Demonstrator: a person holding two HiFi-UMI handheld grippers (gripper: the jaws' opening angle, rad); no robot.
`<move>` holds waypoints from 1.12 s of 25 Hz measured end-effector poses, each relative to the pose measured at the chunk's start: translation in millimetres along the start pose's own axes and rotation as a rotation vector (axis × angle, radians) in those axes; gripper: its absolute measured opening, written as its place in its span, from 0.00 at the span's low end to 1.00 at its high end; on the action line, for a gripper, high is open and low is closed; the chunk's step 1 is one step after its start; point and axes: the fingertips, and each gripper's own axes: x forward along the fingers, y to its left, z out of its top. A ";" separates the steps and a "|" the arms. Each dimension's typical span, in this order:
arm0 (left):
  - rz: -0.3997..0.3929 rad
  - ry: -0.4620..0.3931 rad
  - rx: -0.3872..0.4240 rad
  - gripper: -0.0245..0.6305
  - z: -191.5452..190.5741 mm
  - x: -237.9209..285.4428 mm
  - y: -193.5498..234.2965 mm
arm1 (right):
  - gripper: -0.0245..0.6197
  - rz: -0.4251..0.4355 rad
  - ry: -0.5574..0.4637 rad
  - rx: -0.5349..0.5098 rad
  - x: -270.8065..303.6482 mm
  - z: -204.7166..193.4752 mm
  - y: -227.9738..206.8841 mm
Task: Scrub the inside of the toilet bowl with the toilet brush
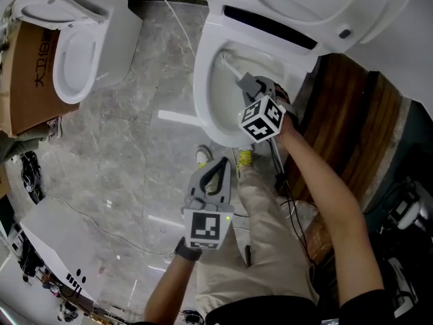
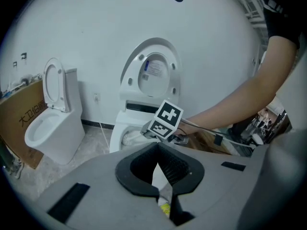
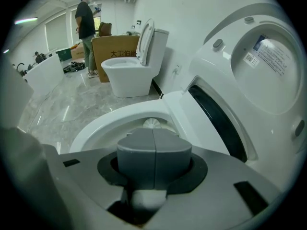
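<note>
r hand-held gripper [image 1: 245,83] clamped on brush [image 1: 225,62], arm extended; l hand-held gripper [image 1: 219,162] closed, empty, low.

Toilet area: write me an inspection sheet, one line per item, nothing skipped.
Surface: grey marble floor, glossy.
Job's things: toilet bowl, lid up; toilet brush head inside it.
Clutter: dark gear at floor's left edge.
Grippers: right gripper jaws shut on the brush handle; left gripper jaws shut, empty, clear of the bowl.
Cables: thin white cable on floor; dark cables below right gripper.
Surroundings: second toilet, cardboard box, wooden panel, person standing.
</note>
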 end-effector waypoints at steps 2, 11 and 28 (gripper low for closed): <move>0.005 -0.001 0.001 0.07 1.2 -0.9 3.9 | 0.28 -0.021 0.015 -0.001 3.9 1.5 -7.5; -0.001 0.003 0.012 0.07 2.7 -0.4 8.7 | 0.29 -0.079 0.065 0.004 9.1 -3.1 -30.9; -0.020 0.010 0.033 0.07 0.8 -2.6 8.6 | 0.30 -0.200 0.104 0.015 -12.0 -29.2 -66.1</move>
